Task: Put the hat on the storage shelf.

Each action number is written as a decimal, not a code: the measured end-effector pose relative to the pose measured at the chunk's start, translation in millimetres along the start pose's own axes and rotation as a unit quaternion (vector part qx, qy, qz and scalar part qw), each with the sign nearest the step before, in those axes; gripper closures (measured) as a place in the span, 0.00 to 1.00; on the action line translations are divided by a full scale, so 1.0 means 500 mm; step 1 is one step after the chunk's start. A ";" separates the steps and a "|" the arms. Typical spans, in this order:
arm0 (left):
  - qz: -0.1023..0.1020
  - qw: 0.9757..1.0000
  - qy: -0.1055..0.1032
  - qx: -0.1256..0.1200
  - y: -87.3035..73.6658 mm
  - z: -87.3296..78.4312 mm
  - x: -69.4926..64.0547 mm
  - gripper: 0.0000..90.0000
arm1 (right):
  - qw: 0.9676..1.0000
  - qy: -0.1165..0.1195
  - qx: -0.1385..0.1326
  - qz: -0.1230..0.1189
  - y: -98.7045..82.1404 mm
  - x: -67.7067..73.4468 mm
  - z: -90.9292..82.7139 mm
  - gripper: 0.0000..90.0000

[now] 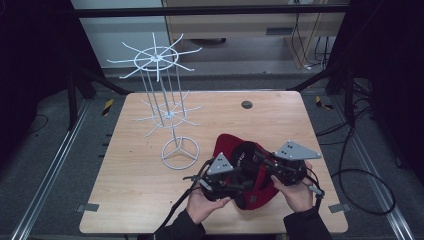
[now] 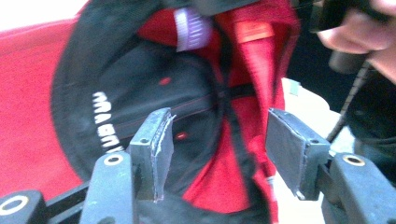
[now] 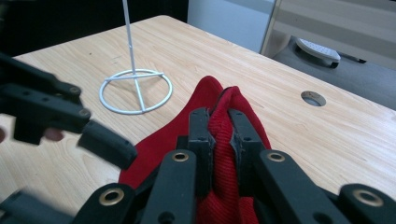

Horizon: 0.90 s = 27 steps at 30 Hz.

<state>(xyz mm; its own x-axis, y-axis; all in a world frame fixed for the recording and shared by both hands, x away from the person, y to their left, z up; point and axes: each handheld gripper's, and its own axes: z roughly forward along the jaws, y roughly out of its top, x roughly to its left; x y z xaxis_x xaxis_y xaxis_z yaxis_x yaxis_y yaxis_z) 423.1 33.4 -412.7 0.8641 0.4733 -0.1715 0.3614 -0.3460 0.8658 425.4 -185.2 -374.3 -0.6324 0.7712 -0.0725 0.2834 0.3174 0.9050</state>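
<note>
A red cap (image 1: 226, 145) with a black lining lies opening-up at the table's front right. My right gripper (image 1: 263, 167) is shut on it: in the right gripper view its jaws pinch a ridge of the cap's red fabric (image 3: 223, 130). My left gripper (image 1: 244, 178) reaches into the cap from the left, open. Its fingers (image 2: 154, 147) straddle the red inner seam and black lining (image 2: 140, 88), without pinching them. A white wire hook rack (image 1: 170, 117) stands to the cap's left on a ring base (image 3: 135, 88).
The wooden table (image 1: 150, 190) has a round cable hole (image 1: 246, 104) near its far edge. The rack's upper hooks (image 1: 156, 58) spread wide above the table's back left. Cables (image 1: 362, 192) lie on the floor to the right.
</note>
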 end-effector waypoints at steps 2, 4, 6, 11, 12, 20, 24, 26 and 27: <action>0.012 1.000 -0.004 0.008 0.004 0.016 -0.019 0.46 | 1.000 -0.002 0.001 0.003 -0.002 0.001 0.005 0.91; 0.017 1.000 -0.004 0.014 0.004 0.031 -0.025 0.48 | 1.000 -0.002 0.001 0.004 -0.001 0.003 0.007 0.91; 0.011 1.000 -0.011 0.022 0.003 0.047 -0.029 0.51 | 1.000 0.001 0.001 0.003 0.000 0.006 0.009 0.91; -0.008 0.999 -0.014 0.037 0.000 0.065 -0.025 0.77 | 1.000 0.011 0.005 0.005 -0.001 0.015 0.014 0.89; -0.017 0.999 -0.020 0.036 -0.001 0.064 -0.024 0.91 | 1.000 0.010 0.010 0.007 -0.004 0.016 0.017 0.89; -0.005 1.000 -0.023 0.013 0.007 0.037 -0.030 0.98 | 0.998 0.010 0.022 0.058 -0.020 -0.007 0.022 0.74; -0.002 1.000 -0.020 0.009 0.010 0.032 -0.031 0.98 | 0.998 0.004 0.006 0.064 -0.017 -0.014 0.013 0.69; -0.004 1.000 -0.015 0.006 0.011 0.029 -0.027 0.98 | 0.997 0.001 -0.015 0.075 -0.012 -0.022 -0.003 0.60; -0.006 1.000 -0.016 0.004 0.013 0.026 -0.024 0.98 | 0.997 -0.003 -0.025 0.076 -0.010 -0.025 -0.009 0.57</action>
<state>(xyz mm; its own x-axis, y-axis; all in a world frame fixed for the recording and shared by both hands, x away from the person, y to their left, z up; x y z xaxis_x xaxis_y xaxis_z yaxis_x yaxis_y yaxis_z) 419.8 15.0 -411.4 0.8700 0.4520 -0.1967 0.3747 -0.3469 0.8598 428.6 -199.0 -376.1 -0.5811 0.8112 0.0653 0.3398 0.1689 0.9252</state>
